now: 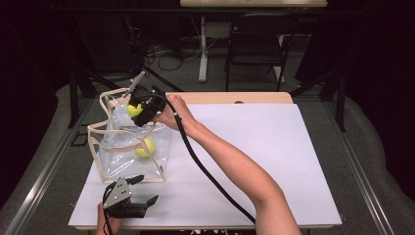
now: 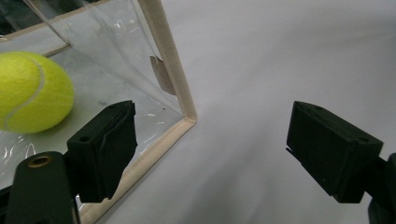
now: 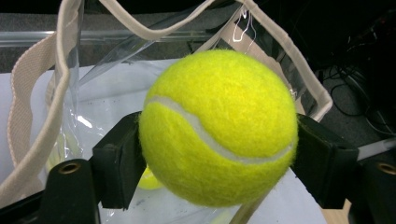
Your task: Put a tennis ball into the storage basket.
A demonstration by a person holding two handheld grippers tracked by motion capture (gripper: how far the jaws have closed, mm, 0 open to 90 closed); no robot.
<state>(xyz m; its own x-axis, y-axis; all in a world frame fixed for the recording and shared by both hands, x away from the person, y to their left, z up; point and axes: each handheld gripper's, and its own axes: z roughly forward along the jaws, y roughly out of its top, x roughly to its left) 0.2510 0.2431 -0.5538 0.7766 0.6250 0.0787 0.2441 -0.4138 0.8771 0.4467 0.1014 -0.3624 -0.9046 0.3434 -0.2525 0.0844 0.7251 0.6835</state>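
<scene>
Where right claw [image 3: 217, 154] grips ball [image 3: 218, 126], seemingly above bag [image 1: 105, 164]

The tennis ball [image 2: 32, 91] inside the clear bag [image 2: 163, 60] runs off the left gripper view at nine o'clock; in the right gripper view a second ball [image 3: 149, 181] peeks from behind the held ball [image 3: 219, 126].

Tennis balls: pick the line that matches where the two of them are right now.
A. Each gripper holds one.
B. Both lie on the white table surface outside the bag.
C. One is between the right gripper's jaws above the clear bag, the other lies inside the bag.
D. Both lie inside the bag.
C: the right gripper has its jaws on one tennis ball over the open clear bag, while the second ball rests on the bag's floor.
</scene>
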